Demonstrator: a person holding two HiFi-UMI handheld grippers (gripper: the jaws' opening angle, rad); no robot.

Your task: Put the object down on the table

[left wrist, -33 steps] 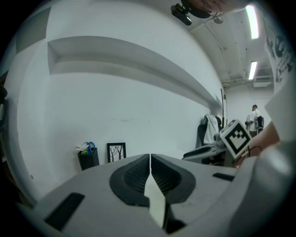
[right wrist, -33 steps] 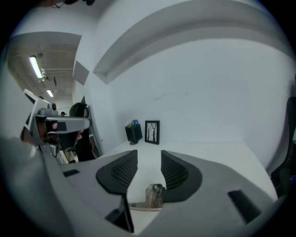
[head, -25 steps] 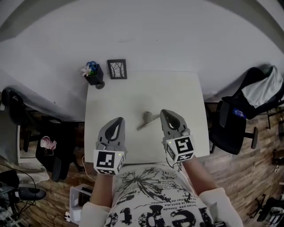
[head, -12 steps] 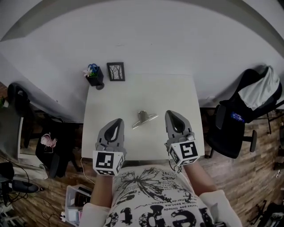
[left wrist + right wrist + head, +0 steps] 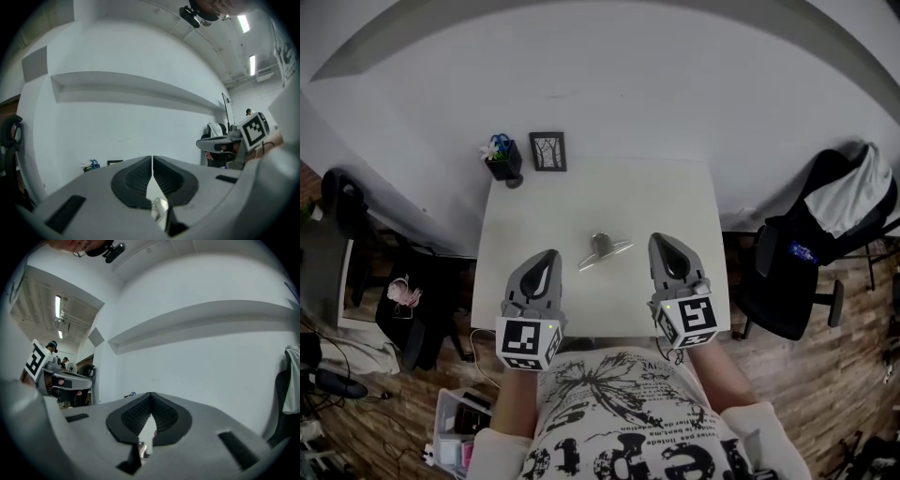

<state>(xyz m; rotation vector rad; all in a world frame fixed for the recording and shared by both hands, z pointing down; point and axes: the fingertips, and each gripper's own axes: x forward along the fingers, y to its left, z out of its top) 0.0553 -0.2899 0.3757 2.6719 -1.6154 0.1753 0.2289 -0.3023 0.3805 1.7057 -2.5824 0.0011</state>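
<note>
On the white tabletop [image 5: 694, 202], close to its middle, a small shiny metal object [image 5: 604, 251] lies alone, and neither gripper touches it. It shows a short round stub and a flat wing that points to the right.

To the left of the metal object and nearer the person, the left gripper [image 5: 549, 255] hovers with its tip pointing away from the person. Its jaws are pressed together with nothing between them. In the left gripper view its dark ribbed pads [image 5: 136, 180] meet along one thin line.

Just to the right of the metal object, and apart from it, the right gripper [image 5: 662, 240] points the same way. It is also closed and empty, and in the right gripper view its pads [image 5: 165, 417] touch at the tip.

Beyond the metal object, at the far left corner, a small picture frame [image 5: 547, 151] stands upright. A dark pot [image 5: 502, 165] with a pale flower and something blue in it stands just left of the frame.

Well to the right of the metal object, off the tabletop, a black office chair [image 5: 797, 272] carries a pale garment over its back.
</note>
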